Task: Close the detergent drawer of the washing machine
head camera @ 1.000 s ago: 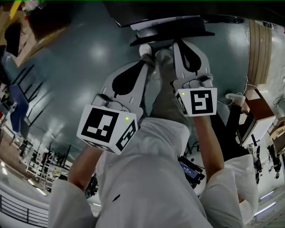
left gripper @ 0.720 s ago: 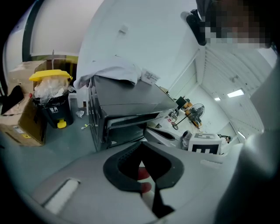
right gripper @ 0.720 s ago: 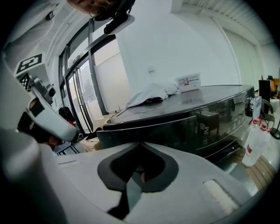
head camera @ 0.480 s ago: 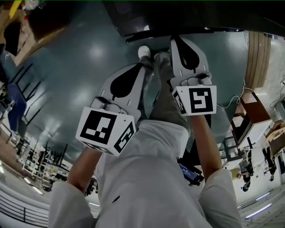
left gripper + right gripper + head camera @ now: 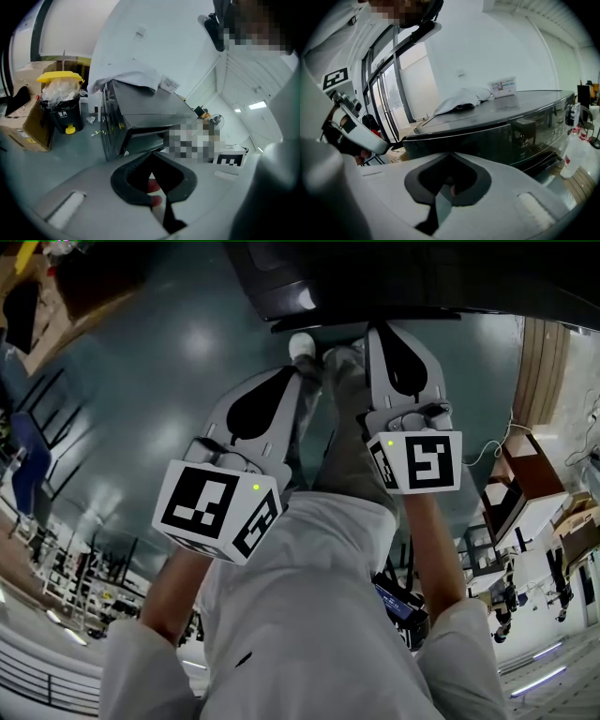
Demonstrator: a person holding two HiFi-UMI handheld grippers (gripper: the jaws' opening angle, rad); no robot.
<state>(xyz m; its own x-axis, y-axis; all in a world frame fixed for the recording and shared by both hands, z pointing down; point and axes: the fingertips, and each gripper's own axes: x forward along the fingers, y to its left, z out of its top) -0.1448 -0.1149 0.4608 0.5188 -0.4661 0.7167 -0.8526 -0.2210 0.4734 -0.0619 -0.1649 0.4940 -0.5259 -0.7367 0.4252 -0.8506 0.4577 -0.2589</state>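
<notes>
The dark grey washing machine (image 5: 394,277) lies along the top edge of the head view, just beyond both grippers. Its detergent drawer front (image 5: 459,140) looks about flush with the control panel. My left gripper (image 5: 305,371) is shut with nothing in it and hangs in front of the machine without touching it. To its right, my right gripper (image 5: 375,329) is also shut and empty, its tips close under the machine's front edge. The left gripper (image 5: 152,153) sees the washing machine (image 5: 136,117) from a corner. The right gripper (image 5: 450,153) faces the front panel of the washing machine (image 5: 497,126).
A white cloth (image 5: 129,77) lies on top of the machine. A black bin with a yellow lid (image 5: 61,101) and a cardboard box (image 5: 28,126) stand left of it. A clear bottle (image 5: 574,157) stands at the machine's right. My shoes (image 5: 302,345) are below the grippers.
One second ago the drawer stuck out of the machine with its pale inside showing; now it is pushed in. Both grippers stay shut and have barely moved.
</notes>
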